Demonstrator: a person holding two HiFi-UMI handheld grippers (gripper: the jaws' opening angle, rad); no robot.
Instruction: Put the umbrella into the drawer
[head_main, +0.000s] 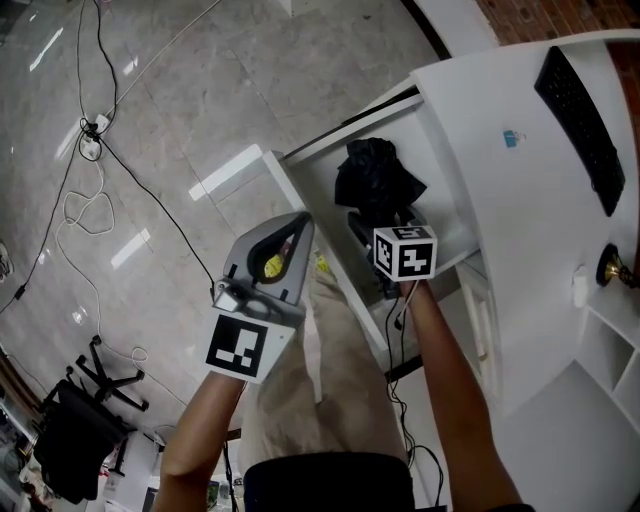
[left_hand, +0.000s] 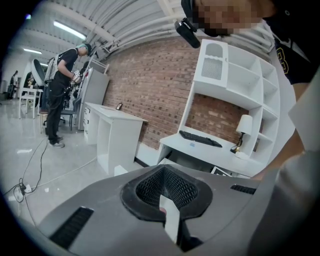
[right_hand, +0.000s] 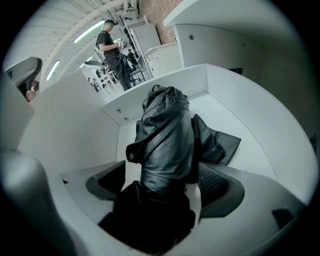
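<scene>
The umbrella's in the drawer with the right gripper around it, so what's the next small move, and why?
Probably lift the right gripper straight up out of the drawer. Its jaws stand wide apart with the black umbrella resting inside the drawer between them, so the umbrella looks let go. Backing out would likely clear the way to close the drawer.

There is one umbrella (right_hand: 167, 140) and one drawer (right_hand: 250, 125). Two grippers show: the left gripper (left_hand: 165, 200) and the right gripper (right_hand: 165, 185). One keyboard (left_hand: 200, 139) and one lamp (left_hand: 243, 129) are visible.
</scene>
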